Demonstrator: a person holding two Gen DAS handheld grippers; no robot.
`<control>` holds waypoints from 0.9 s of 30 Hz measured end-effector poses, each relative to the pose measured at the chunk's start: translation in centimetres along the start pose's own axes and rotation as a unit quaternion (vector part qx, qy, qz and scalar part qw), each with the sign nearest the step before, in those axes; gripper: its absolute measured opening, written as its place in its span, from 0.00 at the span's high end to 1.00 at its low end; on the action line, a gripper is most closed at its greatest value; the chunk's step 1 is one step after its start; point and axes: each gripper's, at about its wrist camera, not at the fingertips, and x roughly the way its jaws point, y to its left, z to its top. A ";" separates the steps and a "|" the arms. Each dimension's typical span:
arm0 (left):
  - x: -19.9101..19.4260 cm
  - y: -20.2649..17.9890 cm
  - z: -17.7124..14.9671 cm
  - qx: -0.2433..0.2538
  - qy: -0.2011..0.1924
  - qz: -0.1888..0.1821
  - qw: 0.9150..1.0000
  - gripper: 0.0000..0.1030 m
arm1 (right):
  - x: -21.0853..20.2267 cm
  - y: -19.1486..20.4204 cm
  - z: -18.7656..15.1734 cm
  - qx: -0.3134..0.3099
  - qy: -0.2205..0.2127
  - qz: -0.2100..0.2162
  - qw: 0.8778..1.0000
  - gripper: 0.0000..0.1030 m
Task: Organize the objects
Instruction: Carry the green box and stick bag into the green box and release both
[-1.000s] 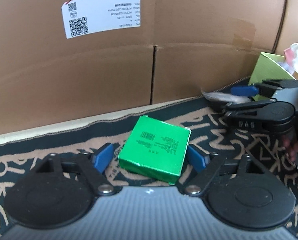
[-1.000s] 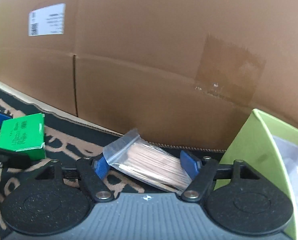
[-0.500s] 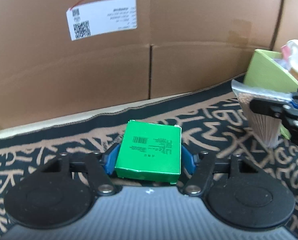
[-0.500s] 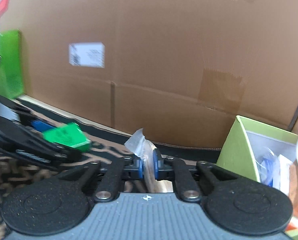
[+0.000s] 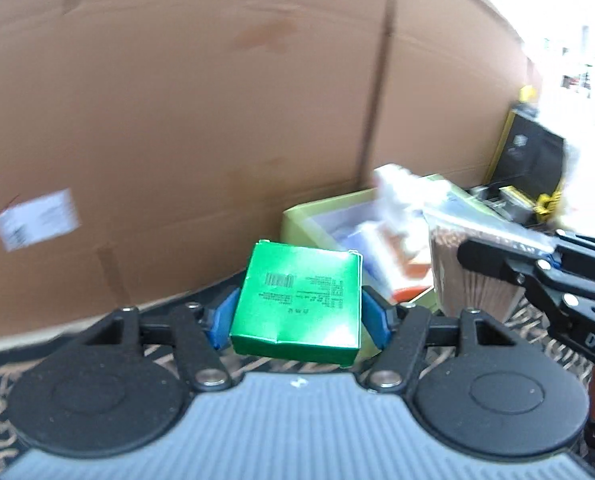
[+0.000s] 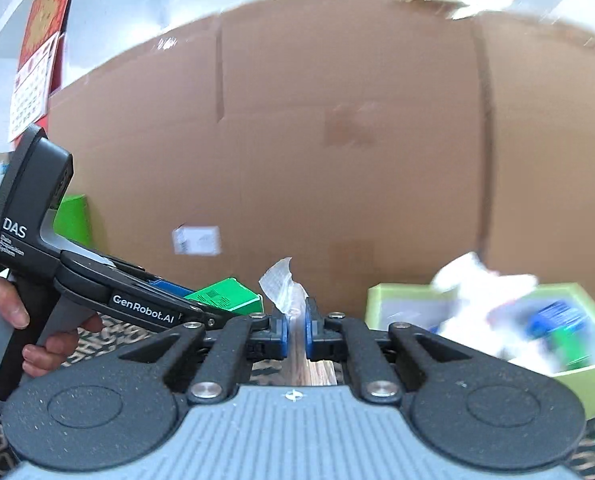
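I am holding the flat green cardboard box with a printed barcode (image 5: 297,300) between the blue pads of my left gripper (image 5: 297,316), which is clamped on its two sides and carrying it clear of the black mat with tan lettering (image 5: 553,320). The box is sitting level in the grip, its printed face up, in front of the big brown corrugated cardboard wall (image 5: 177,120). My right gripper (image 6: 295,330) is pinched tight on the clear zip plastic bag of thin wooden sticks (image 6: 287,284); the bag's top is sticking up above the pads and its stick-filled part is hanging below them. In the left wrist view that bag (image 5: 473,264) is dangling just beside the light green open bin (image 5: 297,216), which is standing against the cardboard wall and is filled with blurred white, blue and orange items that I cannot tell apart. In the right wrist view a hand (image 6: 13,320) is gripping the handle of the left tool, and the green box is showing past it, to the left of the bin.
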 end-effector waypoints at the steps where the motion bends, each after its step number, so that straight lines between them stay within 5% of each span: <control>1: 0.5 -1.0 0.6 0.003 -0.003 -0.006 1.000 0.38 | -0.6 -0.7 0.3 -0.002 -0.006 -0.014 1.000 0.91; 9: 7.5 -5.6 4.4 -0.024 -0.004 -0.005 1.000 0.38 | -2.8 -8.1 1.4 0.017 -0.040 -0.126 0.991 0.91; 17: 13.0 -6.5 4.4 -0.041 0.008 0.008 0.999 0.37 | 2.5 -12.8 -0.2 -0.035 -0.019 -0.202 0.979 0.91; 19: 13.4 -6.3 3.9 -0.042 0.010 -0.001 0.999 0.27 | 3.8 -13.6 -1.0 -0.036 -0.004 -0.208 0.977 0.91; 21: 13.0 -6.0 3.3 -0.049 -0.002 -0.004 0.999 0.01 | 5.0 -14.0 -1.9 -0.036 0.020 -0.193 0.980 0.80; 23: 12.1 -5.8 2.7 -0.047 -0.025 0.005 0.999 0.00 | 5.3 -13.9 -2.6 -0.033 0.040 -0.170 0.984 0.40; 25: 11.3 -5.9 2.1 -0.040 -0.027 0.005 0.999 0.00 | 4.6 -13.3 -3.4 -0.046 0.025 -0.167 0.985 0.23; 27: 10.6 -6.0 1.6 -0.038 -0.029 0.012 0.999 0.00 | 4.0 -12.6 -3.9 -0.070 0.016 -0.178 0.981 0.21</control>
